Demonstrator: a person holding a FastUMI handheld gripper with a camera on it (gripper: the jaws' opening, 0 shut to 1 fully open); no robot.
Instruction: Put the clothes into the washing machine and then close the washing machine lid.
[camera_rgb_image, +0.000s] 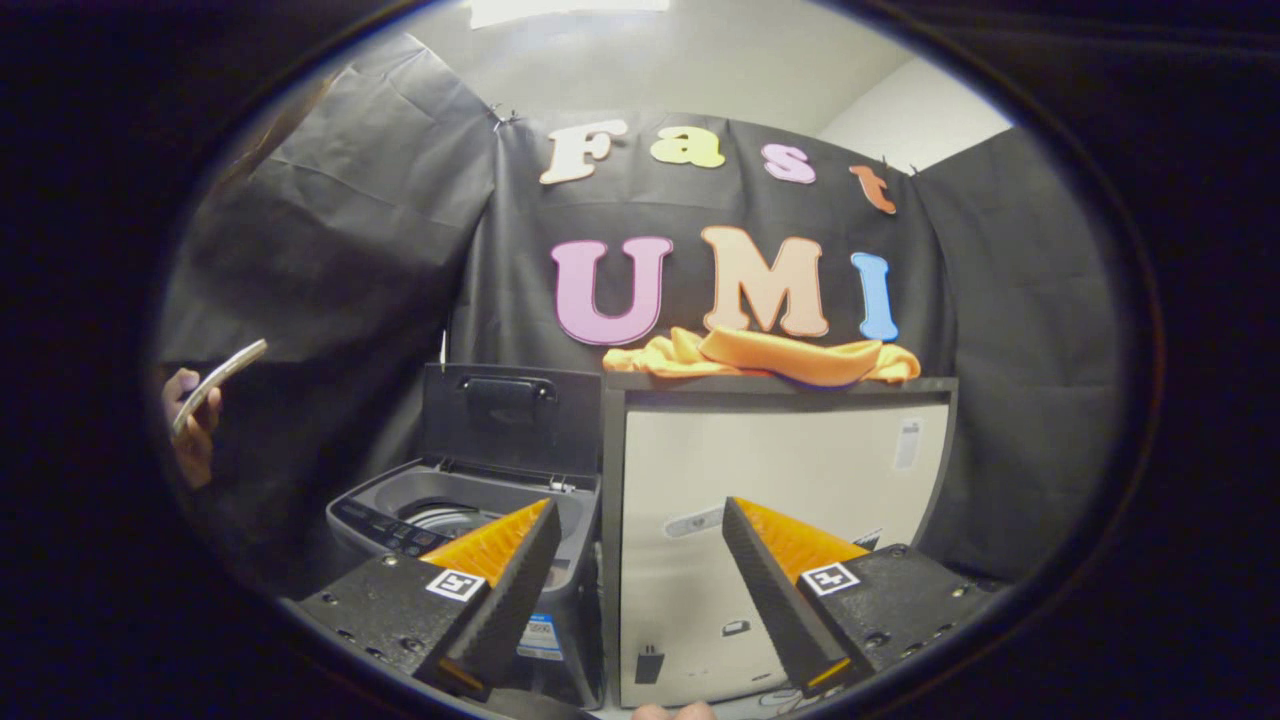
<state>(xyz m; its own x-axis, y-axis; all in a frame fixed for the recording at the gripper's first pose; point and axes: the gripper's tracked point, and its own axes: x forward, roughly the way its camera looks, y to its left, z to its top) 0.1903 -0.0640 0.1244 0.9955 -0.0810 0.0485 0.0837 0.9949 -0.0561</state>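
The small stickers on the white cabinet (780, 560) and the blue label low on the washing machine (470, 530) are too small to read. The gripper (640, 545) stands wide open and holds nothing; its two fingers point at the front of the cabinet. The orange clothes (770, 358) lie in a heap on top of the cabinet, well beyond the fingers and above them. The washing machine stands just beside the cabinet, touching or nearly touching its side, with the lid (510, 415) upright and the drum open. One finger partly covers the machine's rim and control panel. Far from the cabinet, past the washing machine, a hand (192, 425) holds a phone (218, 385).
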